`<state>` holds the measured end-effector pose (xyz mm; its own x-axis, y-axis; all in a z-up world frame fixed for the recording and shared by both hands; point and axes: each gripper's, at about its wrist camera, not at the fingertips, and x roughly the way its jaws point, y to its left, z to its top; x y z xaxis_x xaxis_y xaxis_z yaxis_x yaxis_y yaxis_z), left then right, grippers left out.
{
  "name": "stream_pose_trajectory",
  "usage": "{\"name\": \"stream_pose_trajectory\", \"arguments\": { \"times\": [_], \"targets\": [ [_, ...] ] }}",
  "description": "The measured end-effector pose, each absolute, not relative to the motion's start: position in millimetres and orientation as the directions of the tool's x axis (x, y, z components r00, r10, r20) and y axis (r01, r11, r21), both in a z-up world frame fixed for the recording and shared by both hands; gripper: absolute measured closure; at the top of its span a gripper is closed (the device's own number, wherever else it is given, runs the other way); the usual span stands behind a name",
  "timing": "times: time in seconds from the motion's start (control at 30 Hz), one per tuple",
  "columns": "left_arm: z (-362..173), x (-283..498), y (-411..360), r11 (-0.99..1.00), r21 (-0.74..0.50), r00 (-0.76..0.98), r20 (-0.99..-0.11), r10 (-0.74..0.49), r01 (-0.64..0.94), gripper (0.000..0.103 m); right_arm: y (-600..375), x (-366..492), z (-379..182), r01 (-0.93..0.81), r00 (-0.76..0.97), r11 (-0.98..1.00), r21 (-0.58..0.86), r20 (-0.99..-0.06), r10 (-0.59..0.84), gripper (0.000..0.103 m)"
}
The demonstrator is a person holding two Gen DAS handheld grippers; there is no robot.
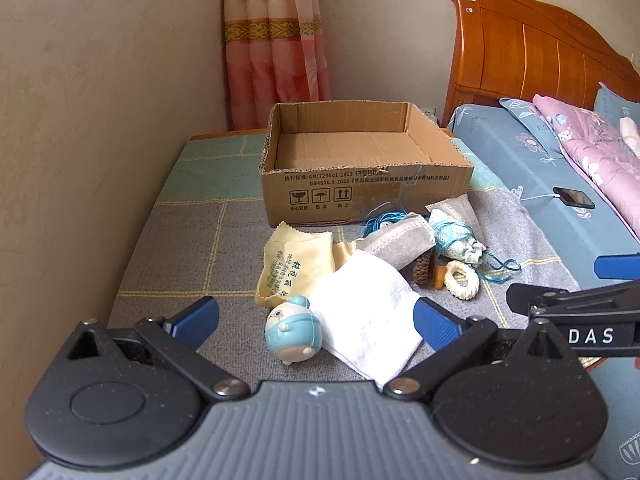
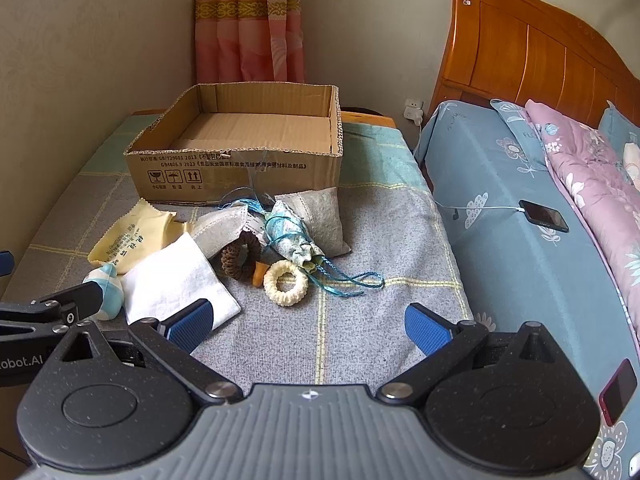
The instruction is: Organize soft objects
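sitting behind the soft pile (image 2: 224,248), cardboard box (image 1: 400,184) holds nothing.

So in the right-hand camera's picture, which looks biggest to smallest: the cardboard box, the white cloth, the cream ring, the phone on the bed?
1. cardboard box
2. white cloth
3. and 4. cream ring and phone look alike; the phone lies farther off, so I won't rank them.

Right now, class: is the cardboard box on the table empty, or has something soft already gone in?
Empty. Both wrist views show the cardboard box open-topped with only its bare brown floor inside; the soft items lie outside, in front of it.
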<state>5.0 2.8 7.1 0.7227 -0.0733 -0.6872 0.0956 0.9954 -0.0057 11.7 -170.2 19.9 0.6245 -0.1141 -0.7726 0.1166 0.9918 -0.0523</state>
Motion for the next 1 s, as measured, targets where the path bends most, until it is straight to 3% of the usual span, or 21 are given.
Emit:
{"name": "stream_pose_trajectory", "arguments": {
  "times": [0.33,0.57,1.0],
  "targets": [
    [0,7,13,0.991,0.010,0.753,-0.651,-0.094,0.133,0.001,-169,16,19,0.079,0.655,0.996,-0.049,-0.751,-0.088,0.000],
    [-19,17,26,0.992,-0.009,0.731,-0.675,-0.099,0.127,0.001,-178,19,13,0.026,0.697,0.998,-0.049,-0.715,-0.053,0.000],
    [-50,42,38,0.995,-0.044,0.686,-0.722,-0.093,0.089,0.001,-196,31,-20,0.020,0.661,0.997,-0.069,-0.747,-0.065,0.000]
  ]
}}
